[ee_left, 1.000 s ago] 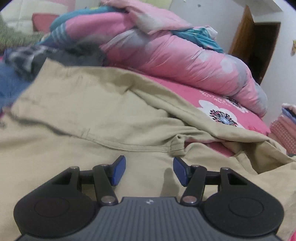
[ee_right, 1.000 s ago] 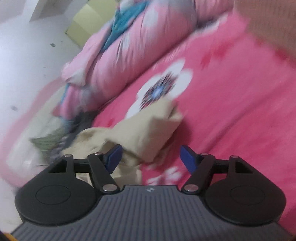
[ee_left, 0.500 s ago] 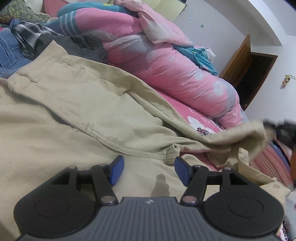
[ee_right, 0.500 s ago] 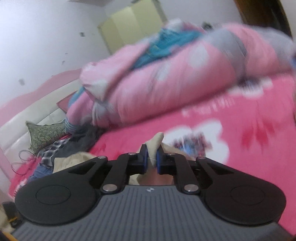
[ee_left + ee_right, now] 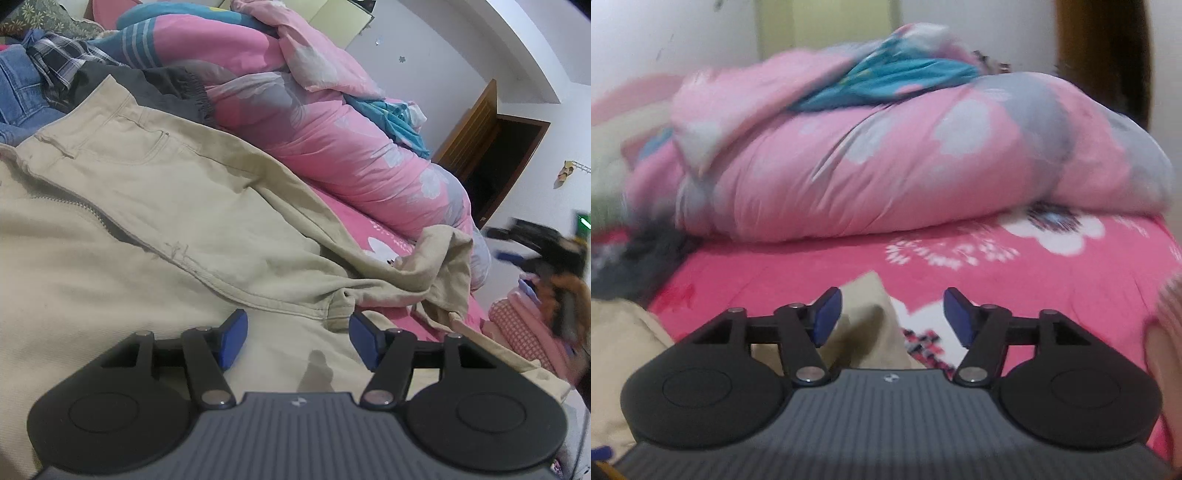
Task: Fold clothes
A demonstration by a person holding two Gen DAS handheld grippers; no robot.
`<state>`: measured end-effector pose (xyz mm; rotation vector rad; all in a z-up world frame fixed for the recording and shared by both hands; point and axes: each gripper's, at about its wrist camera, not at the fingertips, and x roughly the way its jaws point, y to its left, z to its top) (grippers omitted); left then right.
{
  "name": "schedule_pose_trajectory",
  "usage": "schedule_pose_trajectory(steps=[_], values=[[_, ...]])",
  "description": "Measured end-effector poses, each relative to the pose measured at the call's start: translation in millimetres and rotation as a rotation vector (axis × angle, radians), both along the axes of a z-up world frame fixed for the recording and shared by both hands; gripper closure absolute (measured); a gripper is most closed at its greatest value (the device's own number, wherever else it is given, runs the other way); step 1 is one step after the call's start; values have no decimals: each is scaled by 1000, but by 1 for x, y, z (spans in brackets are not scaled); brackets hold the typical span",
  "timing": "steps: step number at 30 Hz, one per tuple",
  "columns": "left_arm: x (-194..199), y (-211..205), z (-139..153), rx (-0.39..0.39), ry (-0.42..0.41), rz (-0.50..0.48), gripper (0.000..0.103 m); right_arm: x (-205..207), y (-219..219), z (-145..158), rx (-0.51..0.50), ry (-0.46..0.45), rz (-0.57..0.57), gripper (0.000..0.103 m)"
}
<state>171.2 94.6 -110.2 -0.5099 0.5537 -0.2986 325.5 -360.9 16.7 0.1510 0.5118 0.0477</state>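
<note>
While the beige trousers (image 5: 184, 206) lie spread on the pink bed sheet (image 5: 354, 225), the left gripper (image 5: 295, 332) hovers low over their crotch seam, fingers apart and holding nothing. In the right wrist view, the right gripper (image 5: 892, 317) is also wide open, with the leg end (image 5: 868, 314) lying loose just beneath it. The step seems to be straightening the leg; next, one gripper must pinch the cloth again.

pink duvet (image 5: 332, 122) (floral) on pink bedsheet (image 5: 1015, 280).
</note>
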Motion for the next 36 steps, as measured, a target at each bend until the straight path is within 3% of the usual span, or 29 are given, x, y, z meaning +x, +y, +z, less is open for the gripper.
schedule_pose_trajectory(steps=[1,3,8,14,19,20,21,22,23,24,25,30,33,36], values=[[0,0,0,-2,-1,-1,40,-20,-12,3,41,-15,-10,20],[0,0,0,-2,-1,-1,40,-57,-29,3,115,-13,3,12],[0,0,0,1,0,0,40,-111,-28,-28,265,180,157,8],[-1,-1,0,7,-3,0,40,-103,52,-53,92,320,397,7],[-1,0,-1,9,-8,0,40,-67,106,-70,-71,478,465,9],[-1,0,-1,9,-8,0,40,-61,111,-76,-100,514,450,12],[-1,0,-1,7,-8,0,40,-56,116,-82,-126,550,435,33],[-1,0,-2,4,-9,0,40,-53,115,-89,-137,582,409,64],[-2,1,-2,1,-9,0,40,-54,108,-92,-123,590,375,76],[-2,1,-2,-4,-9,-1,40,-58,98,-90,-85,571,348,95],[-2,1,-2,-8,-9,-1,39,-65,85,-85,-33,531,326,97],[-2,2,-2,-17,-10,-5,39,-151,-9,-32,286,232,121,99],[-3,3,-2,-21,-9,-5,39,-225,-58,-4,368,78,-7,99],[-3,1,-1,-12,-6,-4,39,-293,-97,-2,403,7,-154,95]])
